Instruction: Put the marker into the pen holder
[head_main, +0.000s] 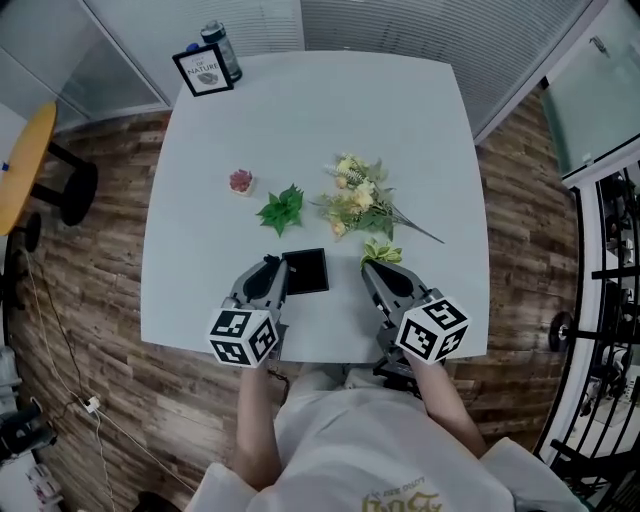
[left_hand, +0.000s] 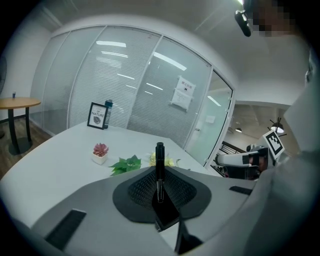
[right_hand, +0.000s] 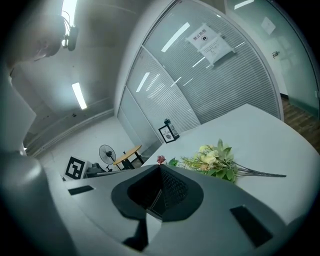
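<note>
At the near edge of the white square desk (head_main: 410, 120), the left gripper (head_main: 274, 266) is clenched on a slim black marker (left_hand: 159, 167), which stands upright between its jaws. The right gripper (head_main: 372, 268) beside it is closed on nothing. Between their tips sits the square black pen holder (head_main: 305, 271). Further in lie a green leaf sprig (head_main: 282, 208), a small pink plant in a white pot (head_main: 241, 181) and a yellow-and-white flower bunch (head_main: 358, 198). A black-framed card (head_main: 203, 70) and a dark bottle (head_main: 222, 48) stand at the far left corner.
</note>
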